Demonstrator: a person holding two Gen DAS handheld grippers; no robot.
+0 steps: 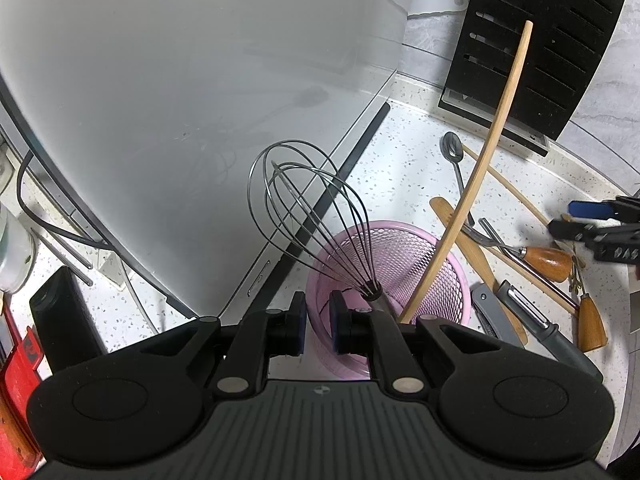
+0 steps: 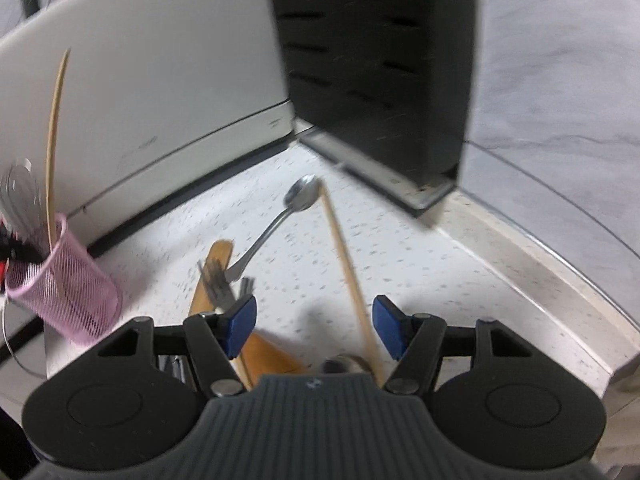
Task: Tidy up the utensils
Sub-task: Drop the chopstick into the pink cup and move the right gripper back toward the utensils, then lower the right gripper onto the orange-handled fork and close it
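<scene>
Utensils are half sorted: my pink mesh cup (image 1: 404, 264) already holds a whisk (image 1: 308, 208), wire end up, and a long curved bamboo stick (image 1: 480, 176) that leans out over its rim. Everything else lies loose on the speckled counter (image 1: 400, 168) just beside the cup, on the side toward the black knife block (image 1: 536, 48): a metal spoon (image 2: 298, 200), a fork (image 2: 224, 280), a flat wooden spatula (image 2: 212, 276), a long thin wooden stick (image 2: 344, 264), a grey peeler (image 1: 536, 320) and two wooden-handled tools.

My left claw (image 1: 318, 326) sits at the cup's rim, pinched narrow, and seems to be steadying the cup; whether its pads actually grip the mesh I cannot tell. My right claw (image 2: 314, 326) hangs over the pile with its blue pads (image 2: 240, 320) fairly wide and nothing held; the thin stick runs up between them, nearer the right pad.

I judge this the reach for the next piece. The next move calls for lowering onto that stick, closing on it alone, then standing it in the cup without knocking the whisk.
</scene>
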